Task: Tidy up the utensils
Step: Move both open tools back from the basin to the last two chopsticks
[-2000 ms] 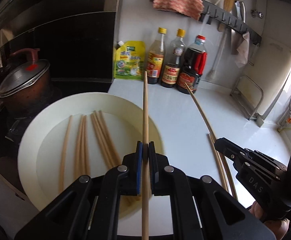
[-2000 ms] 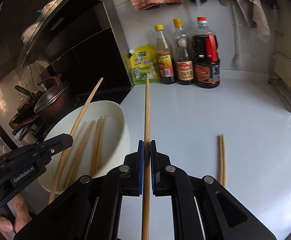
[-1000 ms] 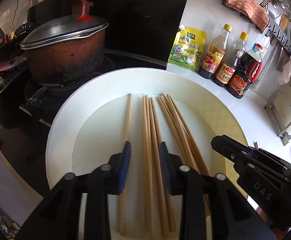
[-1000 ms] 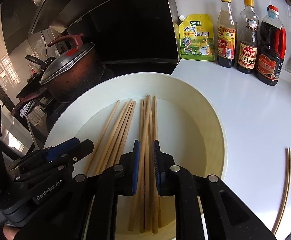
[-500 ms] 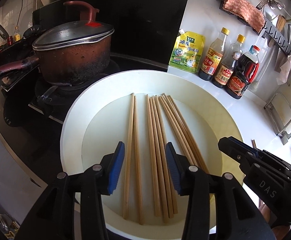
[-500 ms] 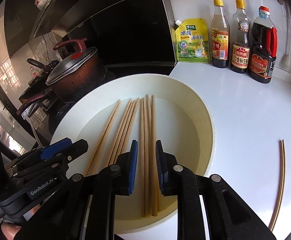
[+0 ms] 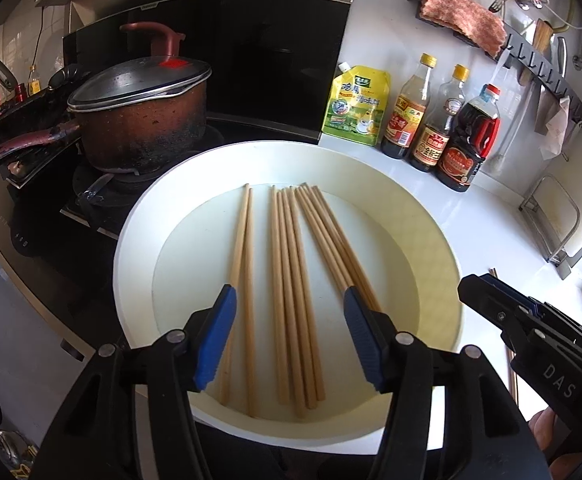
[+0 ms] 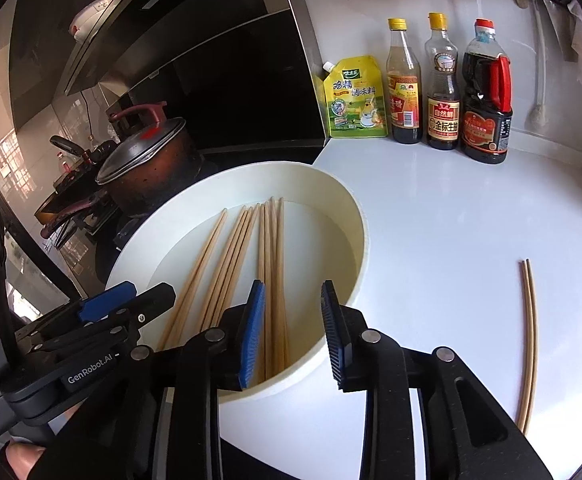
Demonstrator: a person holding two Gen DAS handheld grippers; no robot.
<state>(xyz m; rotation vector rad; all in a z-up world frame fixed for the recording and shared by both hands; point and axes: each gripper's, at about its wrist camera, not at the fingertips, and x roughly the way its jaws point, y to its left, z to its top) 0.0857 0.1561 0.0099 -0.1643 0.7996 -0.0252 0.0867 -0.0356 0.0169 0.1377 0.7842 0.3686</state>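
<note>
Both grippers [image 7: 291,320] [image 8: 291,320] opened wider, chopsticks [image 7: 287,280] released in bowl [image 7: 139,208]

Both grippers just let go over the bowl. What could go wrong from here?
1. The pair of chopsticks on the counter lies flat and close together; the right gripper, jaws just opened with nothing clamped, may pinch only one or push them away.
2. The white bowl sits at the counter edge beside the stove and pot; a nudge from the left gripper, also just opened and empty, could shift it.
</note>
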